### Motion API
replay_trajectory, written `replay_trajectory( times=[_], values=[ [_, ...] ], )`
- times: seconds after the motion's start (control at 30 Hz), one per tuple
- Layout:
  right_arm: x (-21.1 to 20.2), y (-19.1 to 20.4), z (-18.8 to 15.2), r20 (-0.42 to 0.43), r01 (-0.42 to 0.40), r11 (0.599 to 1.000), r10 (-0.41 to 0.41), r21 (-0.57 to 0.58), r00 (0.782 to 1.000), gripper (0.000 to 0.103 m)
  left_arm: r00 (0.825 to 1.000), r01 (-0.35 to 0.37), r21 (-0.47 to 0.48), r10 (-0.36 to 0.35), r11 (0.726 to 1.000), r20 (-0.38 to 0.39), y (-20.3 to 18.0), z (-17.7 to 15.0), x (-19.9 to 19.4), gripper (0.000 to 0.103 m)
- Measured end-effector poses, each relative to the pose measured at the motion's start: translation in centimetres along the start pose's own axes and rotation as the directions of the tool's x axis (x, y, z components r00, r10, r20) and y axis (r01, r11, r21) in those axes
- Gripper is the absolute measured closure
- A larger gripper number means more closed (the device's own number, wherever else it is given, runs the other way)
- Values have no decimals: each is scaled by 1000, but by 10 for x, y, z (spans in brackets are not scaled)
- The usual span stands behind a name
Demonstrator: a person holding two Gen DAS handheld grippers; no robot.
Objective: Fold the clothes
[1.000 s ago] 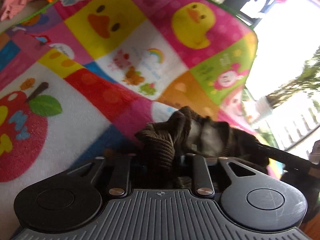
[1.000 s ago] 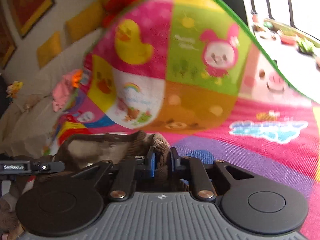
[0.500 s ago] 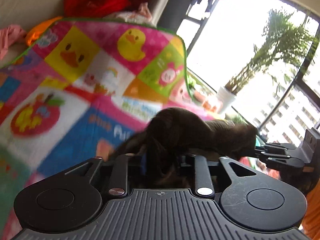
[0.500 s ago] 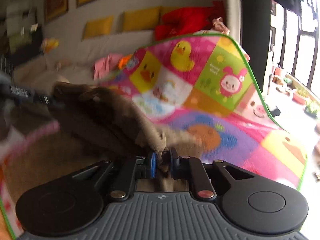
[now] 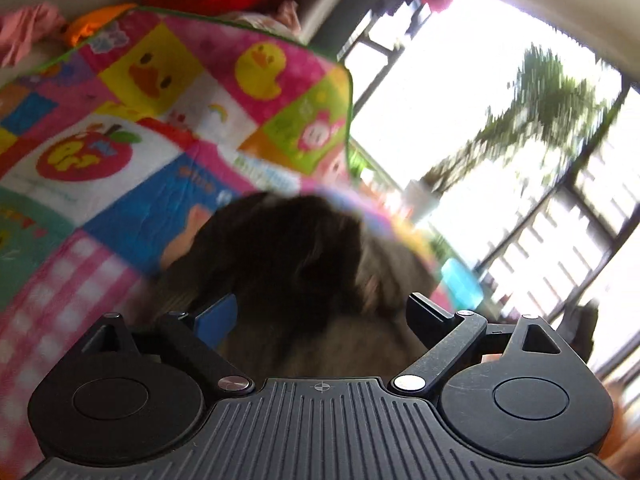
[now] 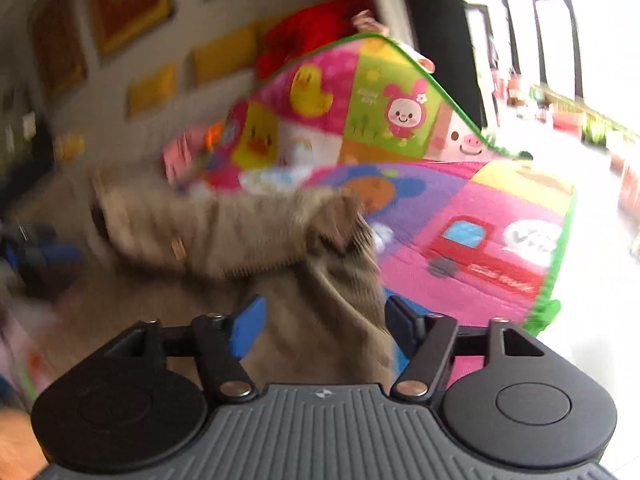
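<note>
Both claws, left [image 5: 320, 316] and right [image 6: 324, 320], spread apart; brown ribbed knit garment [image 6: 280, 240] loose ahead between fingers, rumpled, folding unfinished.

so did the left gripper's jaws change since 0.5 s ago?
Yes. The left gripper was clamped on the brown garment; its jaws now stand wide apart, cloth loose between them, over the play mat.

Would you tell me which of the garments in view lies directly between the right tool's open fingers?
The brown ribbed garment, just ahead of the right tool; the pink garment and red one lie far behind.
</note>
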State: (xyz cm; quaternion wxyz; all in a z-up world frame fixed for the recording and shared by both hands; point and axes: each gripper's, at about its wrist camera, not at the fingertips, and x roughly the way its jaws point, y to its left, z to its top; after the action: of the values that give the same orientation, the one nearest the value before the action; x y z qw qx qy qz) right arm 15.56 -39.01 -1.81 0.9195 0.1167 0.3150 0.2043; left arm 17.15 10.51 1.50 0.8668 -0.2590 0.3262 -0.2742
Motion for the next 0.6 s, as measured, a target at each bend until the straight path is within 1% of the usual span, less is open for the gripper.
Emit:
replay_trajectory(
  times=[0.03,0.1,0.13,0.2,0.27,0.33,0.4,0.43,0.47,0.5,0.53,0.57,0.6],
  values=[
    [4,-3,7,11,-23,998,23,58,1000,32,1000,21,-50,-21,999,7,0,6,7,7],
    [20,-3,17,30,-52,991,48,127,998,32,1000,26,-121,-24,992,10,1,17,28,7],
    [28,-3,21,35,-57,987,52,149,998,32,1000,9,-146,-8,989,10,3,22,38,7],
    [49,-1,30,30,-47,983,42,179,999,32,999,-37,-194,34,980,-21,12,26,60,7],
    [72,2,36,16,-20,984,18,176,1000,32,996,-85,-240,74,967,-56,21,30,81,7],
    [93,3,35,-15,12,986,-10,167,1000,32,990,-130,-240,111,962,-90,31,26,98,8],
    [110,1,31,-42,41,982,-34,184,999,32,985,-151,-235,126,960,-117,41,18,105,25],
    [115,-1,28,-47,44,980,-36,196,998,36,984,-154,-236,126,959,-129,46,13,105,38],
    [118,-2,27,-43,37,980,-29,198,999,47,982,-157,-237,126,959,-141,51,9,106,48],
    [118,1,26,-33,30,984,-24,177,999,54,982,-158,-225,128,962,-142,51,8,104,53],
    [116,5,26,-22,28,989,-25,146,999,64,982,-157,-209,129,965,-141,51,7,101,62],
    [111,12,26,-6,34,994,-34,100,999,75,982,-159,-170,138,973,-129,44,8,96,70],
    [104,21,27,14,48,998,-49,42,999,81,983,-161,-126,147,979,-114,37,9,90,74]
  ],
)
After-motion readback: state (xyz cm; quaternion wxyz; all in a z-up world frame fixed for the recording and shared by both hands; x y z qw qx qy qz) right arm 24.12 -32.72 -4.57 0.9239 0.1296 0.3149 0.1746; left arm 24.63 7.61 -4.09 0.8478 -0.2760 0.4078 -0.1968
